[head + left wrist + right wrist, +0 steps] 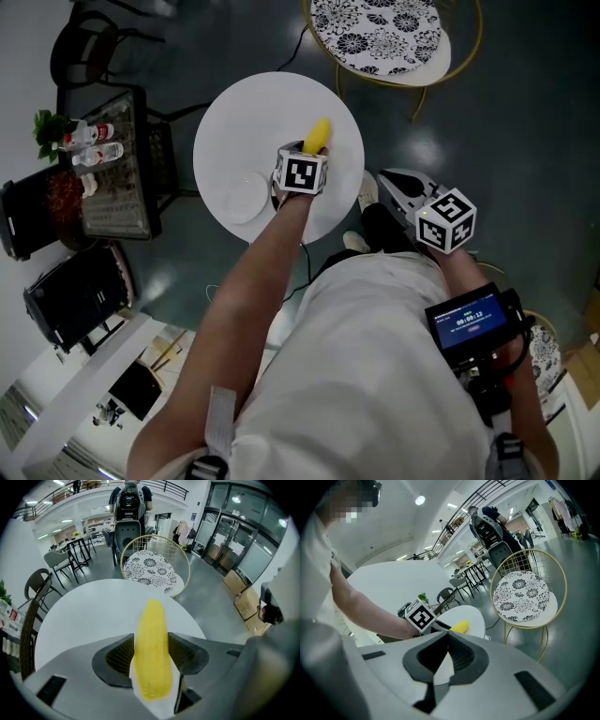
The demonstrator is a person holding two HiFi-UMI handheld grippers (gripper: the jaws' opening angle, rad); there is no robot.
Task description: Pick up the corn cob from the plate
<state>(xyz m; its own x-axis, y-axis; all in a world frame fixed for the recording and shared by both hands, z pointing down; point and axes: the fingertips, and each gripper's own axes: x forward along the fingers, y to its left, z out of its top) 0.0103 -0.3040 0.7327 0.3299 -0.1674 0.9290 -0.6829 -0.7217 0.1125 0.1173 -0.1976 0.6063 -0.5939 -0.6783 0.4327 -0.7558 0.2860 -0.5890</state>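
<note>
A yellow corn cob is clamped between the jaws of my left gripper, above the round white table. In the left gripper view the corn cob fills the gap between the two dark pads and points away over the table. A small white plate lies bare on the table, left of that gripper. My right gripper hangs off the table's right side, over the floor. Its jaws are shut with nothing in them, and the corn cob shows beyond them.
A gold wire chair with a patterned cushion stands beyond the table and also shows as a chair in the right gripper view. A dark shelf with bottles and a plant stands left. The person's shoes are by the table.
</note>
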